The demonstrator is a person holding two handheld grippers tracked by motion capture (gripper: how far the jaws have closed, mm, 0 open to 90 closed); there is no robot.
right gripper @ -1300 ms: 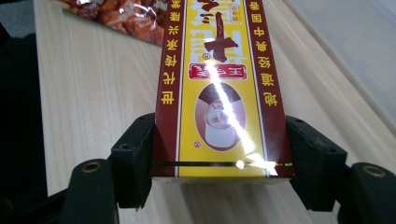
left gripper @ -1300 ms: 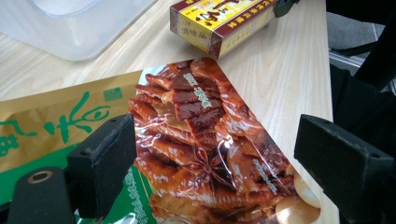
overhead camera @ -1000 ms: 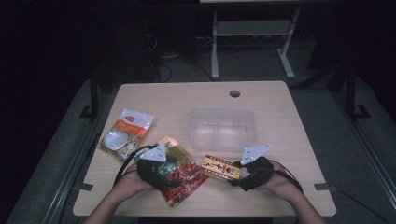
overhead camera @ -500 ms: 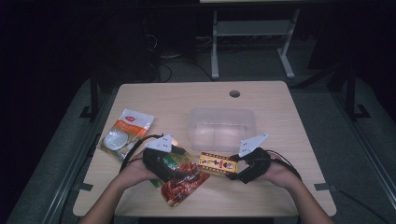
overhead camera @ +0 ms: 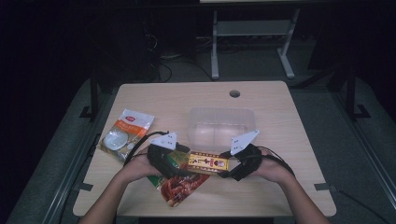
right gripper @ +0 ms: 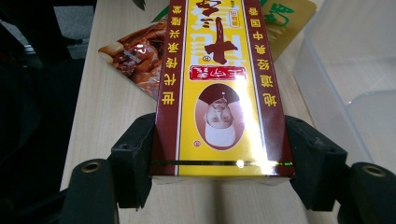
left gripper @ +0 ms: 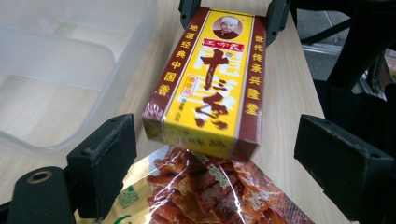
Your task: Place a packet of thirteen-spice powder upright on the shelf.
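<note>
Spice box [right gripper: 219, 88], label 十三香, clamped in right tongs [right gripper: 219, 163]

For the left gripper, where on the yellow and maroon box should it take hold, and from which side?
On the free near end of the box, approached end-on along its length, jaws closing across the two narrow maroon sides. The right gripper already clamps the far end that way, and the left gripper stands open, wider than the box, probably lined up with it.

Clear plastic tub [overhead camera: 222, 122] sits mid-table [overhead camera: 280, 196] ahead of me. White-and-orange packet [overhead camera: 125, 135] well left of tub, round cable hole [overhead camera: 234, 93] behind it.
</note>
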